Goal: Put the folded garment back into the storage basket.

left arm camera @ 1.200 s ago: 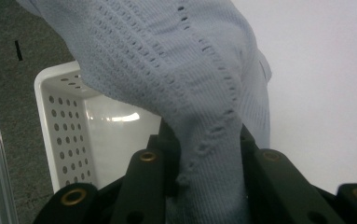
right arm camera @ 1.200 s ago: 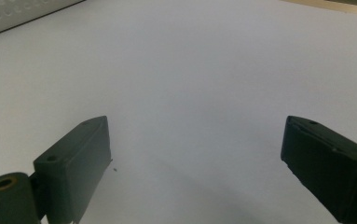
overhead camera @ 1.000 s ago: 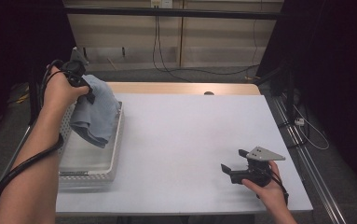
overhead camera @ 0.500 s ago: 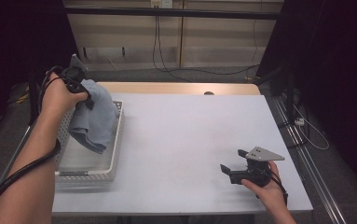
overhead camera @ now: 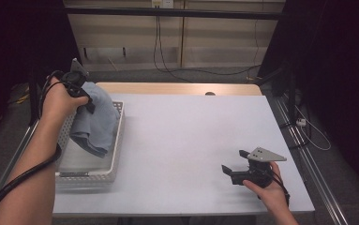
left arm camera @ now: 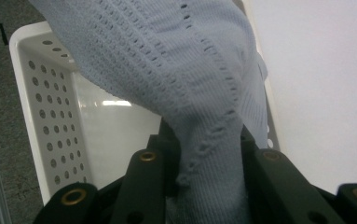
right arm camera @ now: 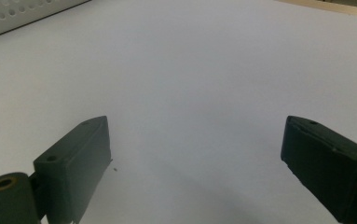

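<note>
While cloth hangs, right gripper near table edge

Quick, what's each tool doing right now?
Left tool: shut on the light blue knitted cloth, above the white perforated basket.
Right tool: open, holding nothing.

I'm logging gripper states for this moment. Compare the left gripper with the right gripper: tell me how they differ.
The left gripper is shut on a light blue knitted cloth; the right gripper is open and holds nothing. The left gripper is raised above the white perforated basket, the cloth hanging into it; the right gripper sits low over the bare white table near its front right corner. Both are black, two-jawed and hand-held.
</note>
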`<state>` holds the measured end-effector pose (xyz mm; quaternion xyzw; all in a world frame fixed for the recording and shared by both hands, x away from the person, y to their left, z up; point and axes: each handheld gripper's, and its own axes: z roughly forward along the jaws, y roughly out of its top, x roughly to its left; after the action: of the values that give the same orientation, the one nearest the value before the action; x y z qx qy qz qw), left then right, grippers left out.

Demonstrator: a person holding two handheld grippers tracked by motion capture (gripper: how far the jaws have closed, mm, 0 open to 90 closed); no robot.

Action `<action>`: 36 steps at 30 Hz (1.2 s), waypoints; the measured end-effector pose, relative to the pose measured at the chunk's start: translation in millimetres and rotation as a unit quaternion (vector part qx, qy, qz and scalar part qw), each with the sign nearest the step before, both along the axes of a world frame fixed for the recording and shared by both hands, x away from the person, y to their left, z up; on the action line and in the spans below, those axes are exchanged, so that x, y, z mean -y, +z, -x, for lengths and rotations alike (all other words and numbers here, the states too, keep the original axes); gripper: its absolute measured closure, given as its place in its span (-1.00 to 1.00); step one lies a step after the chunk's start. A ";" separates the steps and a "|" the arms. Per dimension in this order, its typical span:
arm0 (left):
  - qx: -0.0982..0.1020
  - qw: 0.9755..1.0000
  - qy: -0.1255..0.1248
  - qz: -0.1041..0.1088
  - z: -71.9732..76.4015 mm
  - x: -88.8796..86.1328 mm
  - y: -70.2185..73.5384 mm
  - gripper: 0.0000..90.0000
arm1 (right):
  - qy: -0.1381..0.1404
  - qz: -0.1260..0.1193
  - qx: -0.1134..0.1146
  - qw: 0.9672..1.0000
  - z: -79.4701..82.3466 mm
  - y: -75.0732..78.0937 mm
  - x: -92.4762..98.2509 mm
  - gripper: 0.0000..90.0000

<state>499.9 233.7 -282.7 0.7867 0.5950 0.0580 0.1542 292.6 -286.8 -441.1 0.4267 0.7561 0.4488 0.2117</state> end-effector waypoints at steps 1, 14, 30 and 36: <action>0.001 1.000 0.001 0.001 0.6 0.1 -0.1 0.63 | 0.000 0.000 0.000 1.000 0.0 0.0 0.1 -0.83; 0.000 1.000 0.000 0.004 3.3 1.8 -0.8 0.63 | 0.001 0.000 0.000 1.000 0.3 0.8 -0.2 -0.83; 0.001 1.000 -0.004 0.004 7.2 2.8 2.2 0.64 | 0.001 0.001 0.002 1.000 0.0 0.7 0.2 -0.83; 0.001 1.000 -0.007 0.005 9.5 4.1 1.7 0.64 | 0.001 0.000 0.001 1.000 0.1 1.1 0.0 -0.83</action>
<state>490.4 229.6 -281.1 0.7899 0.5896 0.0549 0.1597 292.6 -286.8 -440.1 0.4256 0.7560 0.4498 0.2122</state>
